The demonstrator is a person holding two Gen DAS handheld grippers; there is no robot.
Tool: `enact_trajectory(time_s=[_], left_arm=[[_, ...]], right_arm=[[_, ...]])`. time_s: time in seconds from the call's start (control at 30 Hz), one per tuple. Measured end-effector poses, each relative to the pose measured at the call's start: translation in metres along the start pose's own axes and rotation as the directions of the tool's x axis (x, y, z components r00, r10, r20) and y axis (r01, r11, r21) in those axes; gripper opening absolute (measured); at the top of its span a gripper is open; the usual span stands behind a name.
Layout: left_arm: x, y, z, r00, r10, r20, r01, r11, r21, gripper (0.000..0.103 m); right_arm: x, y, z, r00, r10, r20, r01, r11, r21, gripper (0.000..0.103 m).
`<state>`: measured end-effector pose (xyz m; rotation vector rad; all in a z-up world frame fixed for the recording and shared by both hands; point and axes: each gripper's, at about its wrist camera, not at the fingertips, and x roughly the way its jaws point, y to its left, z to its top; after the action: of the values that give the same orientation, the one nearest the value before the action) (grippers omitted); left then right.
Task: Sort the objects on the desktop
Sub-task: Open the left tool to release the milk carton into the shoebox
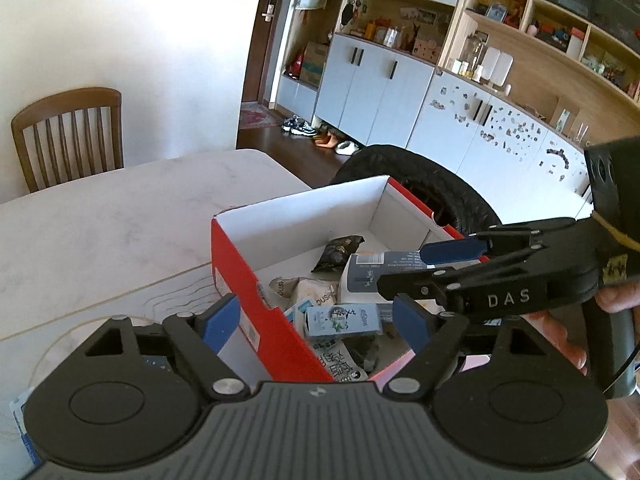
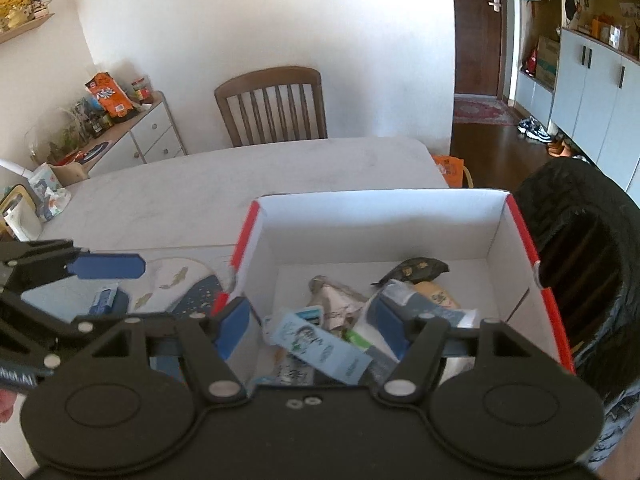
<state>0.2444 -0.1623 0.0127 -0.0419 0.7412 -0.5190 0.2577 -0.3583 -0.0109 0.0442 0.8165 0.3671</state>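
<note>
A red shoebox (image 1: 244,276) with a white inside stands on the white table; it also shows in the right wrist view (image 2: 532,248). It holds several packets, among them a light blue carton (image 1: 342,320) (image 2: 320,346) and a dark snack bag (image 1: 338,252) (image 2: 416,270). My left gripper (image 1: 316,322) is open and empty, straddling the box's near red wall. My right gripper (image 2: 314,322) is open and empty, low over the packets inside the box; it also shows in the left wrist view (image 1: 424,276). A small blue box (image 2: 106,300) lies on the table left of the shoebox.
A printed mat (image 2: 180,284) lies left of the shoebox. A black padded chair back (image 2: 580,240) stands right behind the box. A wooden chair (image 2: 272,106) is at the table's far side. A tissue pack (image 2: 50,192) sits at the table's left end.
</note>
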Motion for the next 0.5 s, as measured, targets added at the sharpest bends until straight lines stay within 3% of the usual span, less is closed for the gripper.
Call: enact_trajectory(time_s=[0.23,0.37,0.5], left_arm=[[-0.024,0.019,-0.011,0.999,0.010,0.035,-0.010,1.000,0.003,0.087],[-0.038,0.034,-0.018,0.998,0.027,0.055,-0.027,1.000,0.010,0.103],[-0.049,0.053,-0.026,0.998,0.037,0.055,-0.037,0.999,-0.006,0.103]], right_arm=[[-0.004,0.027,-0.009,1.000,0.013,0.027,-0.014,0.999,0.030,0.071],[-0.003,0.048,-0.011,0.999,0.020,0.035,-0.021,1.000,0.020,0.071],[0.001,0.070,-0.013,0.998,0.010,0.054,-0.011,1.000,0.011,0.072]])
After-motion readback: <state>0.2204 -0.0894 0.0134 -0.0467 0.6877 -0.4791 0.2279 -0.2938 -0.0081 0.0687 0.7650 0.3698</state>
